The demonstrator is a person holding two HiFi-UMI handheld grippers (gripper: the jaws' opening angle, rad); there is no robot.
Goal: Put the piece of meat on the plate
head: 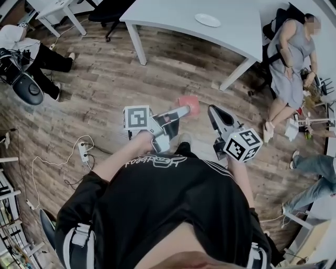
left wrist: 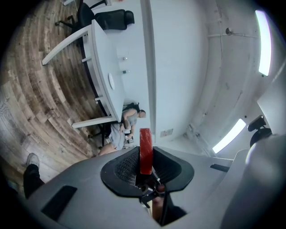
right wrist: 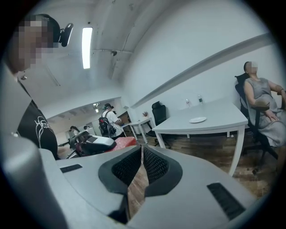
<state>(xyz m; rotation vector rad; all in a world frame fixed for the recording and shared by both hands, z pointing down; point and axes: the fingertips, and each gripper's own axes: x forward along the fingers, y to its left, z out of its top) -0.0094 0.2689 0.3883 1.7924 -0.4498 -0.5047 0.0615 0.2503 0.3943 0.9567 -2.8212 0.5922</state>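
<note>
The piece of meat is a flat red slab, held out over the wood floor in front of me. My left gripper is shut on it. In the left gripper view the meat stands on edge between the two dark pads. My right gripper is just to the right of it, shut and holding nothing; its tips meet. The white plate lies on the white table farther ahead, and shows as the plate and the plate in the gripper views. From the right gripper view the meat is seen to the left.
A person in grey sits on a chair to the right of the table. Another person sits at the far left. A power strip with cables lies on the floor to my left. A black office chair stands by the table's left end.
</note>
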